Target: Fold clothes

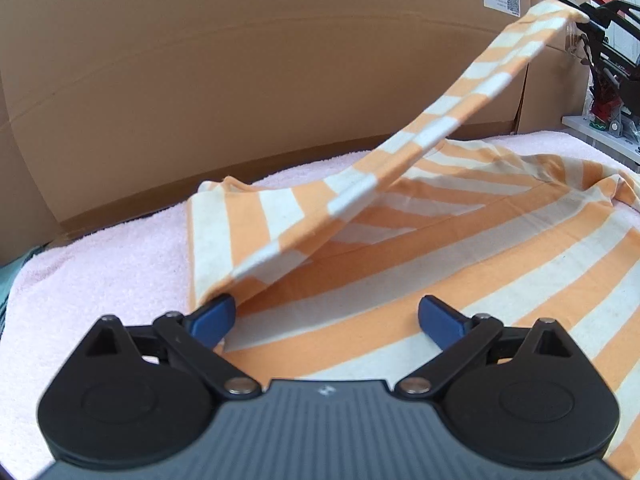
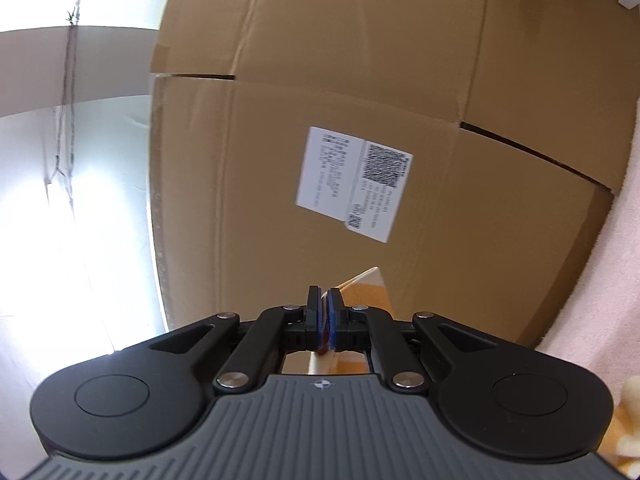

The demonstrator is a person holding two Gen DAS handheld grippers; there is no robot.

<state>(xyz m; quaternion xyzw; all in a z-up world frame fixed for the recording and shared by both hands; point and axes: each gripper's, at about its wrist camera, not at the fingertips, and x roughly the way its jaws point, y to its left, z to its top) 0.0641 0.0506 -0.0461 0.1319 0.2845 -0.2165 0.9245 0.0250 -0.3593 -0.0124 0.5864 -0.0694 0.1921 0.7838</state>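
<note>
Looking at the big picture first: we're folding the orange-and-white striped shirt [image 1: 460, 248], which is lying on the pink towel [image 1: 100, 272] in front of the cardboard box [image 1: 240, 60]. One long strip of it is running taut, up and away to the right, from low by our left gripper [image 1: 326, 320] to our right gripper [image 1: 596, 16], which is pinching its far end tight. The left one's jaws are sitting wide apart, gripping nothing, right over the low end, so it's way nearer.
</note>
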